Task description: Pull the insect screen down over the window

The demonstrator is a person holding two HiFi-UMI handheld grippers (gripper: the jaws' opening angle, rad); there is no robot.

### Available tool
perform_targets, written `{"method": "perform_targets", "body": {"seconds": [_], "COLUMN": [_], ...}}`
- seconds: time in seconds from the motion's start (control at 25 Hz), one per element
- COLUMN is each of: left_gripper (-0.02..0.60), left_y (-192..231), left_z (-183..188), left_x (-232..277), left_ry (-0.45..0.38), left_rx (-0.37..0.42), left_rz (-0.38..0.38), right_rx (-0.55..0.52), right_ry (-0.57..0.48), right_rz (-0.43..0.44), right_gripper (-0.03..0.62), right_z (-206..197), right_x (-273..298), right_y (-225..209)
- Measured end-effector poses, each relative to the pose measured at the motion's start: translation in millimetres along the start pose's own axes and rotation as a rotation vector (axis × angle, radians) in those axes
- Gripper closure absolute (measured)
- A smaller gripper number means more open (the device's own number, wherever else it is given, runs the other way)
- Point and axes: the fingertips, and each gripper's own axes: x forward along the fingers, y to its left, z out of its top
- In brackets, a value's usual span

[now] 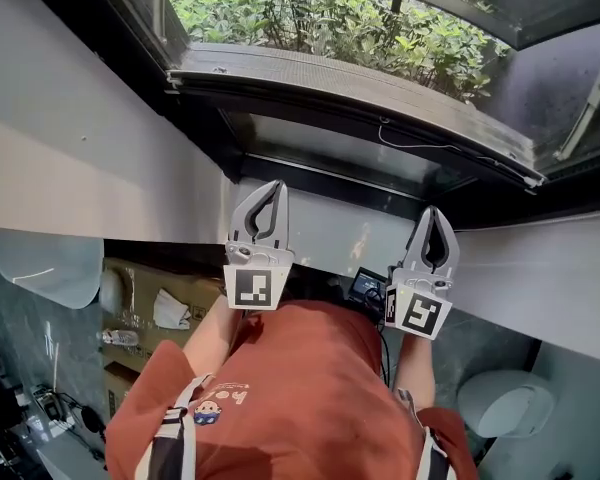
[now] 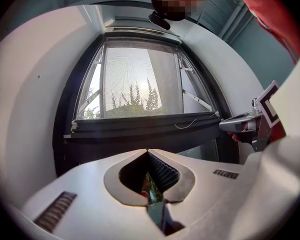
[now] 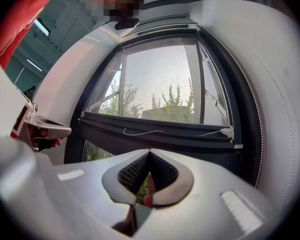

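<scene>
1. Grey plastic jaws of the left gripper (image 1: 277,184) and the right gripper (image 1: 432,211) point up the frame from the lower middle of the head view. Each pair is pressed together at the tips with nothing caught between. Both tips lie against the pale wall under the window, short of the insect screen's dark pull bar (image 1: 340,88), which runs across the upper half. Green plants (image 1: 310,13) fill the top. The person's red shirt (image 1: 300,388) fills the bottom.

2. In the left gripper view, the left gripper (image 2: 148,151) sits at lower centre, jaws closed tip to tip and holding nothing. The insect screen (image 2: 135,79) covers the upper part of the window at centre. Its pull bar (image 2: 140,126) crosses the middle, apart from the tips. The right gripper (image 2: 227,125) enters from the right edge.

3. In the right gripper view, the right gripper (image 3: 149,152) at lower centre is likewise closed and empty. The insect screen (image 3: 160,79) hangs above its pull bar (image 3: 155,134), where a white cord (image 3: 140,132) lies. The left gripper (image 3: 60,130) shows at the left.
</scene>
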Motion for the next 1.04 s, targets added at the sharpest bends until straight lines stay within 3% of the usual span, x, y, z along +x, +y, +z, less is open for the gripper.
{"method": "perform_targets", "body": {"seconds": [0.64, 0.84, 1.04], "left_gripper": [0.577, 0.577, 0.577], "left_y": [0, -2, -1], "left_z": [2, 0, 1], "left_x": [3, 6, 10], "left_ry": [-0.010, -0.004, -0.020], "left_rx": [-0.011, 0.033, -0.009], "left_rz": [-0.003, -0.023, -0.008], "right_rx": [0.005, 0.006, 0.005], "right_ry": [-0.008, -0.003, -0.001], "right_rz": [0.016, 0.017, 0.023], "right_gripper": [0.585, 0.585, 0.585], "right_z": [8, 5, 3], "right_x": [-2, -2, 1], "right_y": [-8, -10, -11]}}
